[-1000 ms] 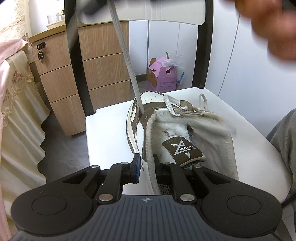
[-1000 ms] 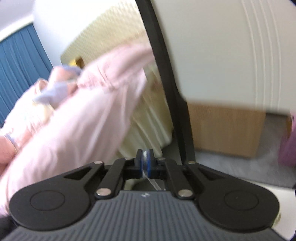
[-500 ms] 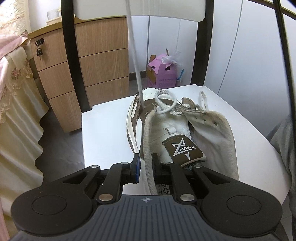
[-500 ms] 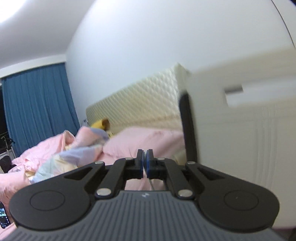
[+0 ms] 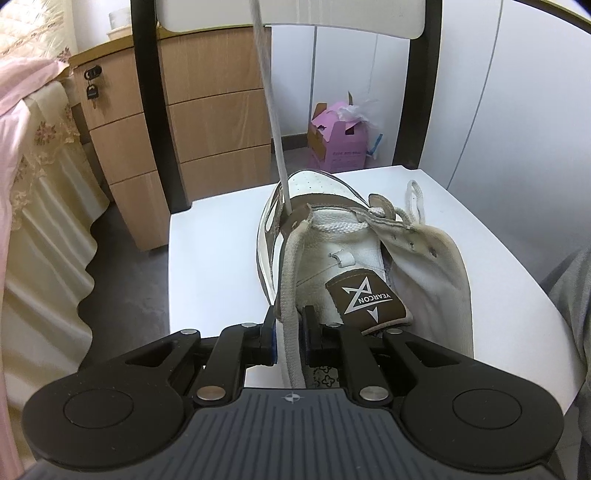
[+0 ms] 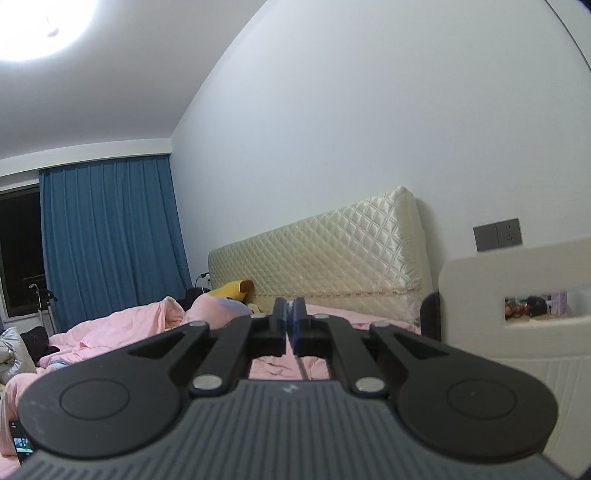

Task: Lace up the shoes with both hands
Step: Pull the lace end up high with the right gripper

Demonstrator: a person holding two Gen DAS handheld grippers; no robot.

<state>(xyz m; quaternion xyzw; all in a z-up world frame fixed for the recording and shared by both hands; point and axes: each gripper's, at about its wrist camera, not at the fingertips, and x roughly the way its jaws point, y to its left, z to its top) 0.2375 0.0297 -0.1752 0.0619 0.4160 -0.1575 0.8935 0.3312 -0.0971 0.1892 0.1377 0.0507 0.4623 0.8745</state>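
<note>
Since a second ago, right tongs [image 6: 290,317] raised from chair-back level to a level view across the bed [image 6: 147,332] and headboard [image 6: 317,254]; lace [image 5: 269,103] drawn up with them, and the slack loop that lay over the tongue half a second ago now pulled flat across the lowest eyelets. Item one: shoe [image 5: 351,251], white with brown trim, lying on the white chair seat [image 5: 214,258] that serves me as worktop, toe away from me and toward the chair back [image 5: 288,14], long axis running straight out from my left tongs [image 5: 290,338]. Item two: left tongs, closed down narrow on the other lace end [image 5: 290,280], a flat off-white strand that runs from between the pads forward to the left eyelet row. Item three: right tongs, pressed shut; a thin strand shows just below the pads, which I take to be the lace I am pulling. Governing relation: the taut strand rises from the left-side eyelet near the toe almost straight up and out of the top of the left view, so the right tongs stand well above the shoe while the left stays low and close at its heel end. Left tongs unmoved over the interval. Upper eyelets on the right flap [image 5: 421,243] unthreaded; lacing judged early.
</note>
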